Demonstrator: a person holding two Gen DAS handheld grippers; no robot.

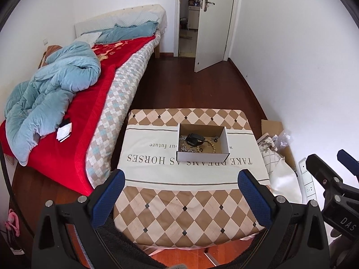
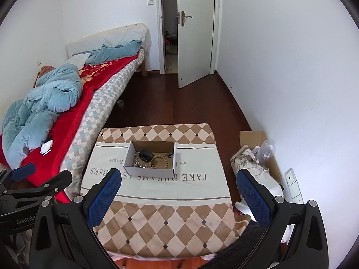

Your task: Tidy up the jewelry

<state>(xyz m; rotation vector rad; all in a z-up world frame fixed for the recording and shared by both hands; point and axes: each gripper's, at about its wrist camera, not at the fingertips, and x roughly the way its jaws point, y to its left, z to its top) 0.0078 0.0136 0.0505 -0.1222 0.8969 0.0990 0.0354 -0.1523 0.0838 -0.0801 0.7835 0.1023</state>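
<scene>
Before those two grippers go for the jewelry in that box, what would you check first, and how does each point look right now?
1. Left gripper open, holding nothing: ok.
2. Right gripper open, holding nothing: ok.
3. Box open-topped, upright on the table: ok.
4. Way to the box unblocked: ok.
5. Jewelry in the box: bead bracelet seen; chains in a heap, tangling cannot tell.
6. Black item lies on top of the pile; what it is, cannot tell.

One box (image 1: pixel 203 157), two tongs (image 1: pixel 182 196)
</scene>
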